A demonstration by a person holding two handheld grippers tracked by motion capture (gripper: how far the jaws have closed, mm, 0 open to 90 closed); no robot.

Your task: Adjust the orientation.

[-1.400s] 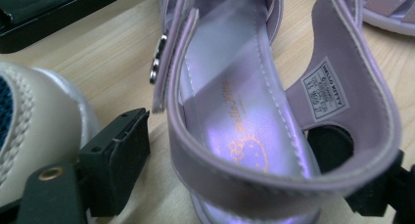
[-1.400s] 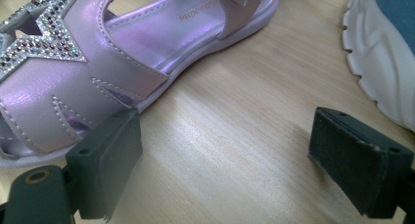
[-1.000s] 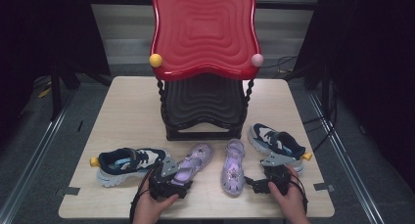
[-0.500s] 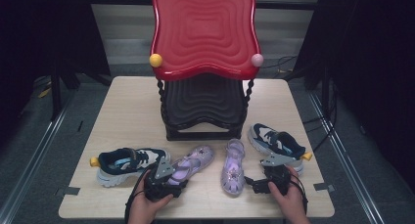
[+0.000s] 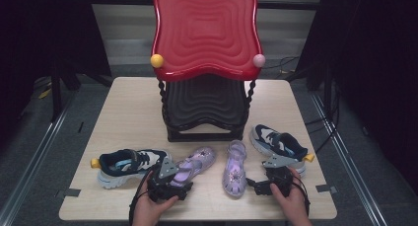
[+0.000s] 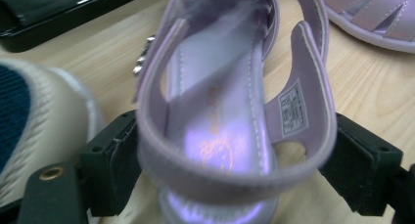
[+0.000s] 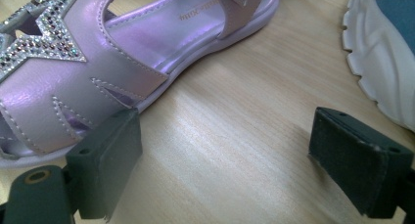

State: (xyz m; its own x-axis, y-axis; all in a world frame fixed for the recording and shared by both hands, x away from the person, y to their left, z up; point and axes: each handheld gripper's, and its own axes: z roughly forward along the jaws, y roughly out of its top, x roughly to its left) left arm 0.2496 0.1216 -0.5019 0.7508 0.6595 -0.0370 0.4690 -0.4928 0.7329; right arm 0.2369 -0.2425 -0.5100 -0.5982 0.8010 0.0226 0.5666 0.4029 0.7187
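A pair of lilac sandals lies near the table's front edge. The left sandal point(image 5: 194, 163) points up and to the right, and its heel strap point(image 6: 220, 111) stands between the jaws of my left gripper point(image 5: 180, 185) point(image 6: 235, 170). Those jaws have just been opening and now sit on either side of the heel. The right sandal point(image 5: 235, 168) point(image 7: 98, 53), with a glittery star on its toe, lies just left of my right gripper point(image 5: 252, 186) point(image 7: 235, 155). That gripper is open over bare wood, with nothing between its pads.
A navy and white sneaker point(image 5: 125, 164) point(image 6: 29, 116) lies left of the sandals, and its mate point(image 5: 278, 143) point(image 7: 386, 48) lies to their right. A red wavy chair point(image 5: 204, 33) is stacked over a black one point(image 5: 204, 107) at the centre back of the wooden table point(image 5: 128, 112).
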